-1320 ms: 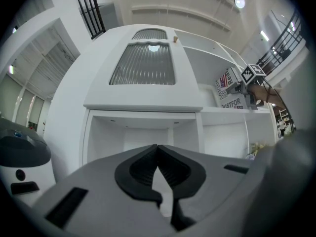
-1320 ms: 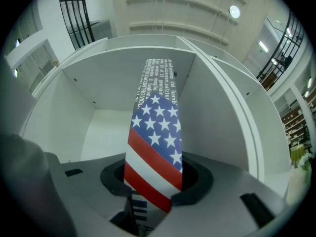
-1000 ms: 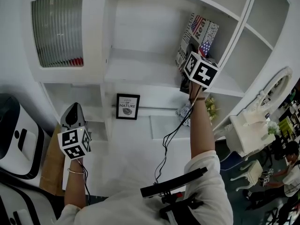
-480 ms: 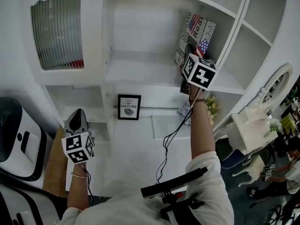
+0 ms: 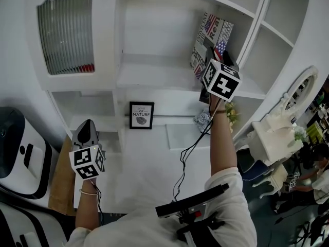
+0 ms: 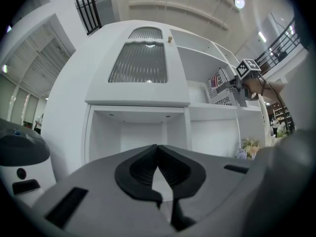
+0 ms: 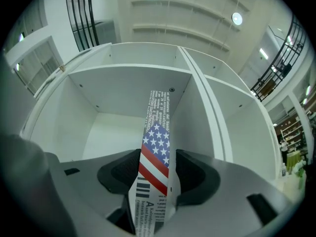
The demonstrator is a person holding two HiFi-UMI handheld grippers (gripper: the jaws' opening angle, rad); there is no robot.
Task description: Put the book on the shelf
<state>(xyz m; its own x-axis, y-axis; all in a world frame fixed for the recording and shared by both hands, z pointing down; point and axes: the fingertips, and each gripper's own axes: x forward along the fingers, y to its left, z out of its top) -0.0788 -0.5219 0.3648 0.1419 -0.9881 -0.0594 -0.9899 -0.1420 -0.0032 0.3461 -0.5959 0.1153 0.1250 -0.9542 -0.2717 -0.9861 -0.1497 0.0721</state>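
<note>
The book, its cover printed with newsprint and a stars-and-stripes flag, stands on the white shelf at the compartment's right end, leaning near the divider. My right gripper is at the book's lower near edge. In the right gripper view the book runs up between the jaws of my right gripper. These jaws have just been opening, and a gap shows beside the right pad. My left gripper hangs low at the left, far from the book, its jaws shut on nothing.
A cabinet door with ribbed glass closes the compartment to the left. Below the shelf hang a framed print and a bunch of flowers. A white machine stands at the far left, a white dresser with a mirror at the right.
The right gripper has shifted slightly at the book's lower edge, while the book stays upright in the shelf's right end. The left gripper has kept its place.
</note>
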